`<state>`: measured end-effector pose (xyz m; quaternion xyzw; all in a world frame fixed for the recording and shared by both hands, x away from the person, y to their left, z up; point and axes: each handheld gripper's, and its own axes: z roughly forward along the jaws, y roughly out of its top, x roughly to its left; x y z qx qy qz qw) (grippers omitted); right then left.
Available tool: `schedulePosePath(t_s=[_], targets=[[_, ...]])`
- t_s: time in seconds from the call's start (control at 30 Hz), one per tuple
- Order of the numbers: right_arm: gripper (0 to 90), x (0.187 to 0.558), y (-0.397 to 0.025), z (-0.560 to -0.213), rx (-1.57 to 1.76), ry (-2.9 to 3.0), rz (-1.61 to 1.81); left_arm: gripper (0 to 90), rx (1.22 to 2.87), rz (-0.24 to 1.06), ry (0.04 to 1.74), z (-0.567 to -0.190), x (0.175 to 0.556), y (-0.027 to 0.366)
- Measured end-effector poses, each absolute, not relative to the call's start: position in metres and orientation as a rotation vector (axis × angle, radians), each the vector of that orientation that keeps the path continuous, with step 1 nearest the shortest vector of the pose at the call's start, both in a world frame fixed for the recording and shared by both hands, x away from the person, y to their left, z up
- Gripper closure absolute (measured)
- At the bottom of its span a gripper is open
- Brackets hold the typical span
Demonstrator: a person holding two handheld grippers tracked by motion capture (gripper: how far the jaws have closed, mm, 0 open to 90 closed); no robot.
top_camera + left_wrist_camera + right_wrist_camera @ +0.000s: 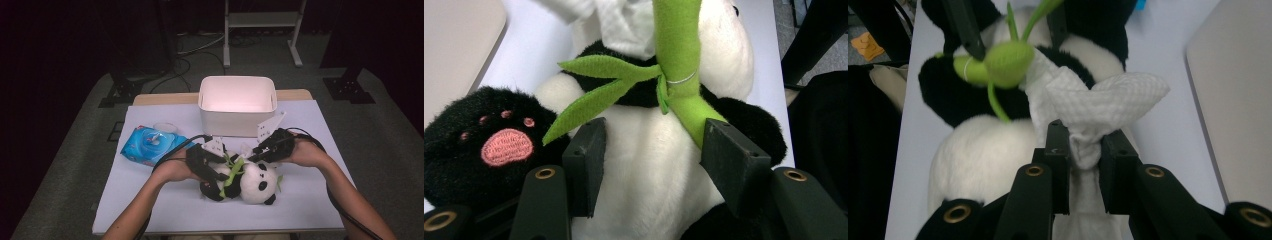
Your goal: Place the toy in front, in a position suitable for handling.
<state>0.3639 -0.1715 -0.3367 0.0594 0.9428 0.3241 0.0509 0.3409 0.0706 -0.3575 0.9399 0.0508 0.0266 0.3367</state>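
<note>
Left gripper [216, 172]: jaws spread wide, straddling the white belly of the panda plush [247, 181] without pinching it; in the left gripper view [651, 165] fur fills the gap between the pads. Just ahead of its jaws, a green bamboo stalk [676, 60] with felt leaves lies across the plush's chest. To one side of the jaws, a black paw [484, 145] with a pink pad.

Right gripper [259, 152]: jaws closed on a bunched white wipe [1098, 107], the pinch seen clearly in the right gripper view [1084, 165]. The wipe rests against the plush at the neck, just beyond the fingertips, touching the rounded end of the bamboo.

Panda plush: lying on the table [310, 200], directly under and between both grippers, head toward the right gripper's side.

White bin [237, 105]: stands upright beyond both grippers, near but apart from them.

Blue wipes packet [147, 145]: lies flat on the table, beyond the left gripper on its outer side, apart from the plush.

Small clear dish [165, 127]: just past the packet, beside the bin.
</note>
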Motion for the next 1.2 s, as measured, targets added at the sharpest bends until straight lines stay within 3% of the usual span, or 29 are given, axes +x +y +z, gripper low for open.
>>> schedulePosePath(t_s=[0.23,0.83,1.2], targets=[[76.2,0.372,-0.162,-0.339,0.177,2.872,1.008,43.4,2.448,0.071,0.134,-0.358,0.342,0.071],[76.1,0.361,-0.235,-0.366,0.436,2.826,1.108,43.4,2.452,0.070,0.138,-0.357,0.341,0.070],[76.1,0.350,-0.258,-0.385,0.532,2.823,1.137,43.4,2.451,0.073,0.134,-0.357,0.340,0.071]])
